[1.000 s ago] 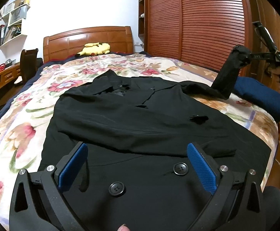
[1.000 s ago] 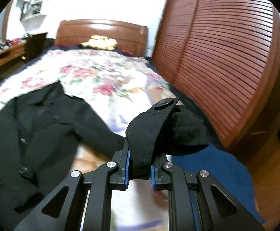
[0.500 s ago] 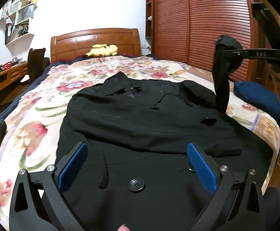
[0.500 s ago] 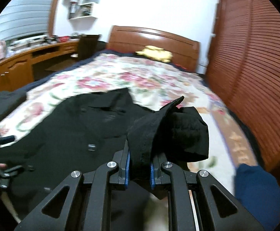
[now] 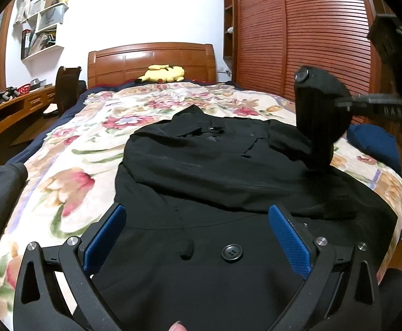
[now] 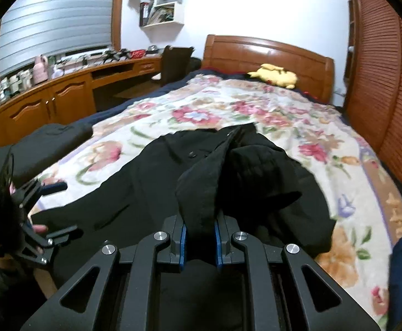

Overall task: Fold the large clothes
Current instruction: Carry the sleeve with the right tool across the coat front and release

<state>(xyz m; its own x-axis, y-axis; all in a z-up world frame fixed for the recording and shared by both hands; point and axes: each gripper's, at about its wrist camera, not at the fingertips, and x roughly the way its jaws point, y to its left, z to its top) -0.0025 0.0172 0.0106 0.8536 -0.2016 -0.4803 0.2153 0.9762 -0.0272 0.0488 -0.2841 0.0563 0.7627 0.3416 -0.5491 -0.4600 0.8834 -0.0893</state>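
Black coat (image 5: 228,182) on bed, right gripper (image 6: 199,234) pinching one sleeve (image 6: 214,182), left gripper (image 5: 195,237) wide.

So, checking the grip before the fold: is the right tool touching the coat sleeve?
Touching. The right wrist view shows the right tool shut on the black coat sleeve, pads pressing both sides.

Quick tally: one black coat (image 5: 217,165) spread on the bed; one big button (image 5: 231,253) showing on its front near the hem, plus one on the lifted sleeve cuff (image 5: 301,76); two grippers, the left gripper (image 5: 196,238) and the right gripper (image 6: 199,235); one floral blanket (image 5: 90,143); one yellow plush toy (image 5: 163,74) by the one wooden headboard (image 5: 151,60); one dark chair (image 6: 174,63) at the desk; one blue cushion (image 5: 372,143) on the right edge; shelf clutter is too small to count.
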